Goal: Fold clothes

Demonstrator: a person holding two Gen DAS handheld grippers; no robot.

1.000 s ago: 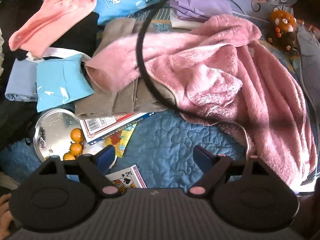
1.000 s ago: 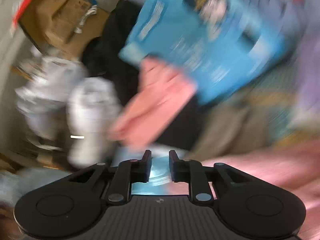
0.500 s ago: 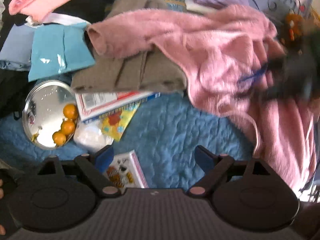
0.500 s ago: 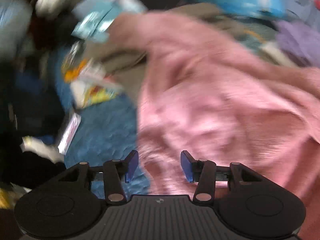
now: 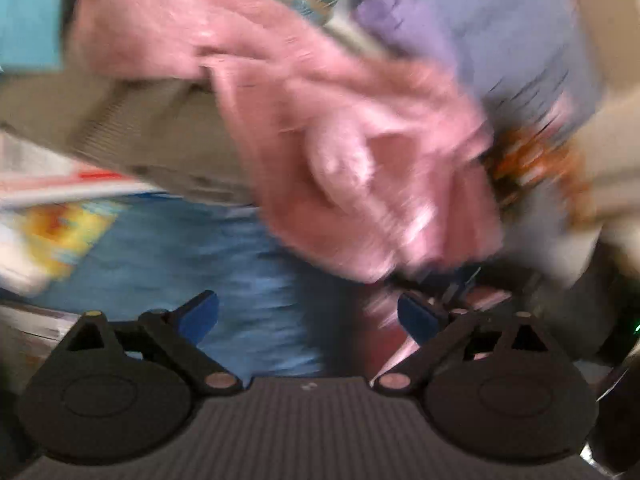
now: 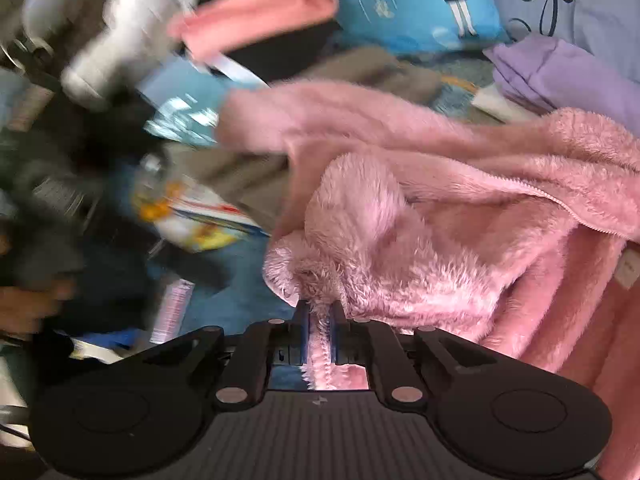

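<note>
Two grippers work one fluffy pink fleece zip jacket (image 6: pixel 460 216), heaped unfolded on the blue quilted bedspread (image 5: pixel 224 248). The right gripper (image 6: pixel 319 320) pinches a fleece edge, likely to lift and spread it; the left gripper (image 5: pixel 308 316) hangs spread wide, holding nothing.

The pink fleece jacket (image 6: pixel 460 216) lies rumpled across a blue quilt (image 6: pixel 236 292), zipper edge exposed (1 fuzzy fold pinched and lifted at its near edge), partly overlapping a folded tan garment (image 5: pixel 132 128).
</note>
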